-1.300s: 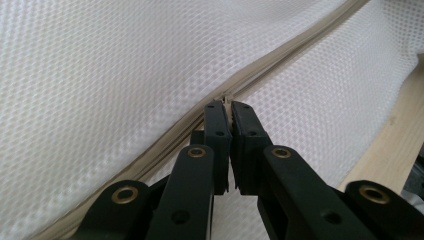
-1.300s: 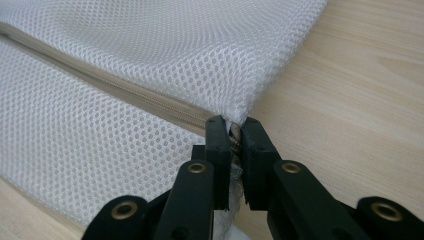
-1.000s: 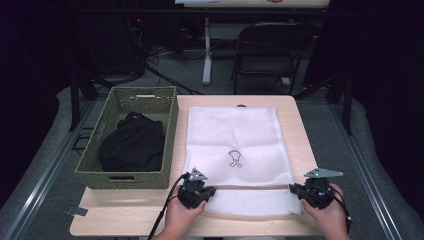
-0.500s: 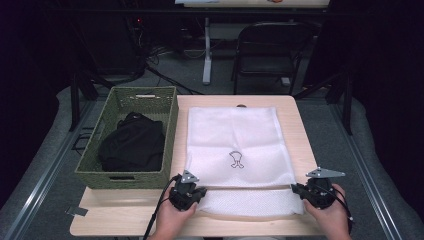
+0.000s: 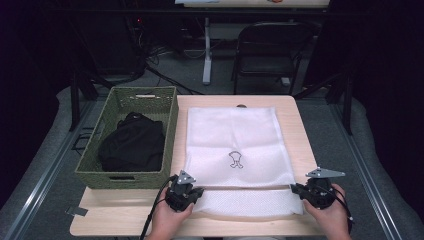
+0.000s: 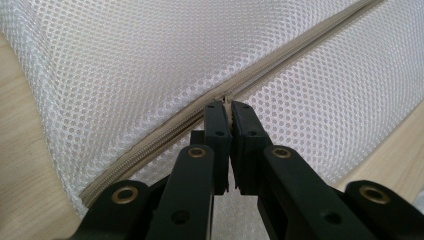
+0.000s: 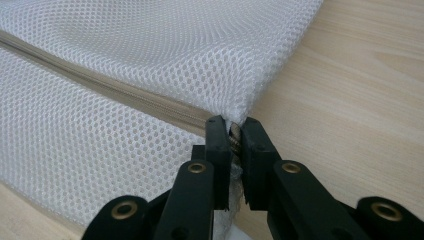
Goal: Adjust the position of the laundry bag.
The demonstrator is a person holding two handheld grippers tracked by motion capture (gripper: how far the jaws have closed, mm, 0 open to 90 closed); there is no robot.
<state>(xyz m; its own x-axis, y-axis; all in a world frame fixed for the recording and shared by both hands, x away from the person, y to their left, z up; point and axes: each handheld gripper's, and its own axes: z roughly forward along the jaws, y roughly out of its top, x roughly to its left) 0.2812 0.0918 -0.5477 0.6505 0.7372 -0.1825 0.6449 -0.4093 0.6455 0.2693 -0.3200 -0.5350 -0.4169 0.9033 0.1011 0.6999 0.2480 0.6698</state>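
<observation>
A white mesh laundry bag [image 5: 232, 145] lies flat on the wooden table [image 5: 300, 135], with a beige zipper [image 6: 150, 140] running across near its front edge. My left gripper [image 5: 196, 193] is shut on the zipper line near the bag's front left corner; in the left gripper view its tips [image 6: 227, 106] pinch the zipper. My right gripper [image 5: 296, 190] is shut on the zipper end at the bag's front right corner [image 7: 235, 112], its tips [image 7: 231, 124] closed on mesh and zipper. A hand holds each gripper.
A green woven basket [image 5: 100, 172] holding black clothing [image 5: 132, 145] stands on the table's left side, close beside the bag. A black folding chair [image 5: 270, 50] and a stand are on the floor beyond the far edge. Bare wood shows right of the bag.
My left gripper has slid a little to the left along the zipper line. The right gripper has hardly moved.
</observation>
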